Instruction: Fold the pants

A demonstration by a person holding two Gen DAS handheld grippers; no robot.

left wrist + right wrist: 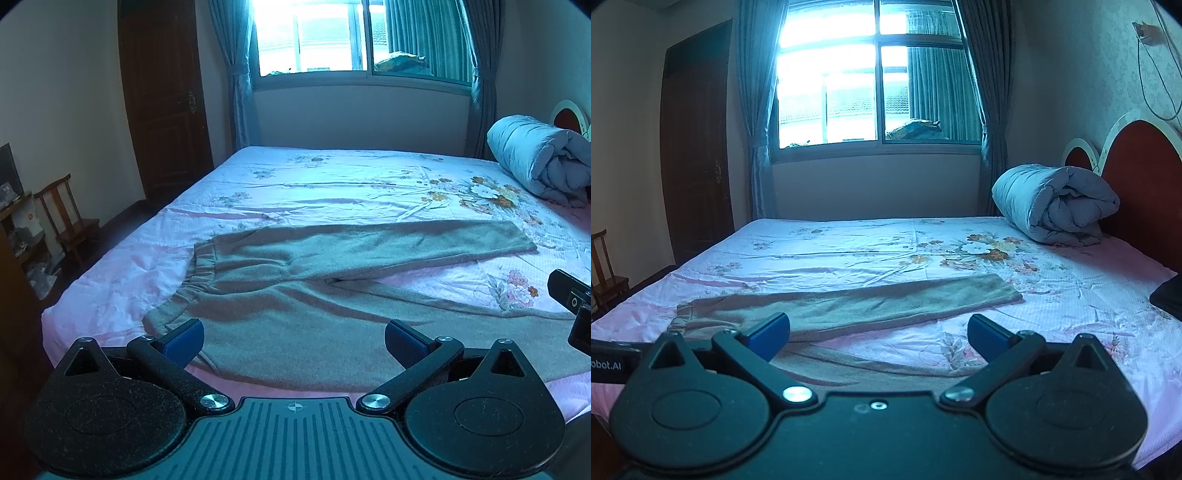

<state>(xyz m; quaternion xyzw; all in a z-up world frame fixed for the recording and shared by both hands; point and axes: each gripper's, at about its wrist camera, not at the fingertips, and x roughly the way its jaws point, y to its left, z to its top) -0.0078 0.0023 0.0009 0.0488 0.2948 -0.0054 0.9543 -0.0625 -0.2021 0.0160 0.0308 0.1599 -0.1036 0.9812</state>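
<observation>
The grey-brown fleece pants with a gathered elastic waistband (295, 280) lie flat on the bed with the pink floral sheet (332, 177), near its front edge. The waistband points toward the left side of the bed, and the two legs run to the right, spread apart in a narrow V with a strip of sheet showing between them. The far leg lies straight and ends in a square hem short of the flower print; the near leg runs along the front edge of the bed and passes out of sight behind the devices.

The left tongs (294, 341) hover just above the seat of the pants, blue-padded fingers spread wide with nothing between them. The right tongs (878, 334) hover over the near leg, further along toward the hems, likewise spread wide and empty. In the left wrist view a black part of the right device shows at the right edge; in the right wrist view a black part of the left device with white lettering shows at the left edge.

A rolled pale blue quilt (1056, 205) rests at the head of the bed against the red headboard with white trim (1137, 170). Beyond the bed is a bright window with grey-blue curtains (875, 81), a dark wooden door (162, 107) to its left, and a small wooden chair (66, 218) by the left wall.
</observation>
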